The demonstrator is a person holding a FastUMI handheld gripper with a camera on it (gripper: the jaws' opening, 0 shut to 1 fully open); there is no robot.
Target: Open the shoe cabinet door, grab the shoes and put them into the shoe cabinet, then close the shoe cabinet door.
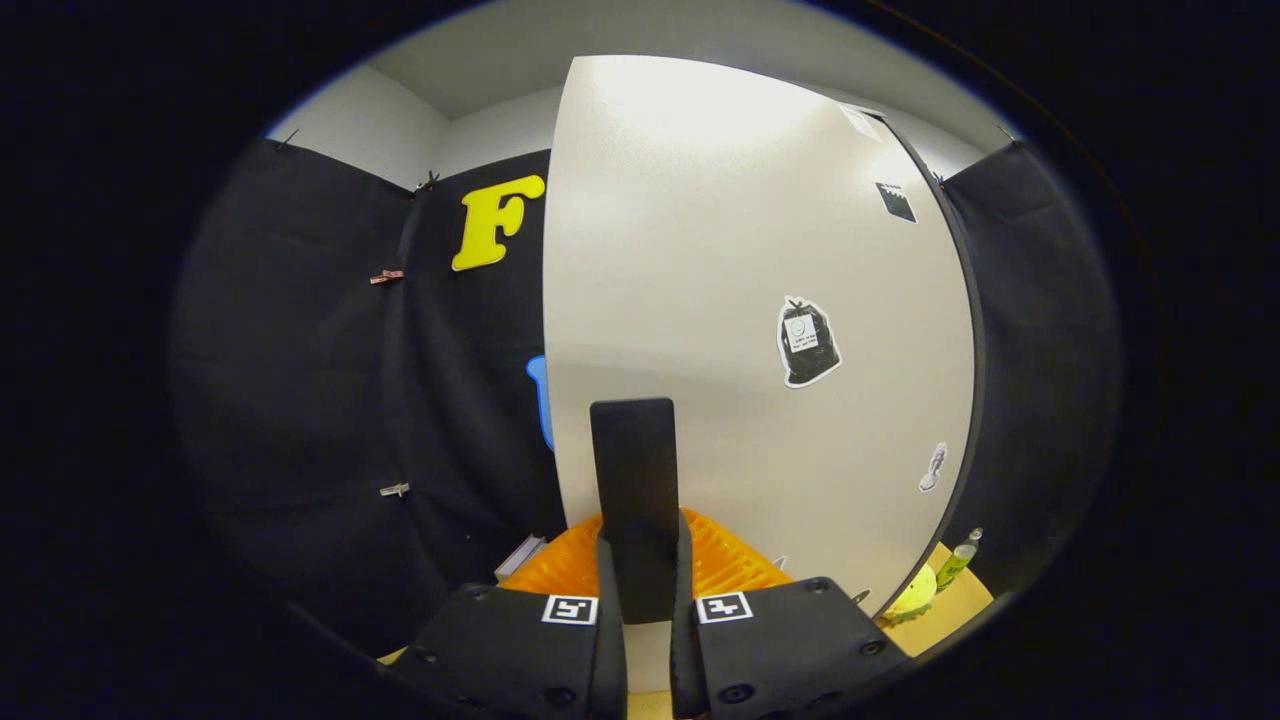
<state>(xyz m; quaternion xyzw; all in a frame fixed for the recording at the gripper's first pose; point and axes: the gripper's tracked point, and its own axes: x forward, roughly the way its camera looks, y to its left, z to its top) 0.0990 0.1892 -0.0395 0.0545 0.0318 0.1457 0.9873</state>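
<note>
Hand-held gripper [640, 625] has its two fingers drawn close together on a dark flat handle [633, 500] that rises upright between them; both fingers press its sides, so it is clamped on that handle. The handle stands against the pale shoe cabinet door [720, 300], a broad, smooth panel just beyond the fingers. The door's left edge runs as a clean line down past the handle, and to that side lies open room in front of the black cloth wall [330, 400]. Its right edge is bordered by a dark strip, with more cloth wall close beside it.

Stickers sit on the door: a black bag-shaped one [807, 342] right of the handle, a small dark one [897, 202] near the upper right edge, and a small pale one [933, 467] low by the right edge.

Behind the handle's foot an orange ribbed thing [720, 565] spreads to both sides; what it is cannot be made out, and the fingers cover much of it. A tan worktop [950, 605] shows at the door's lower right corner, carrying a yellow-green ball [915, 597] and a small bottle [960, 560], both partly cut off by the door's edge. The cabinet's inside is hidden.
</note>
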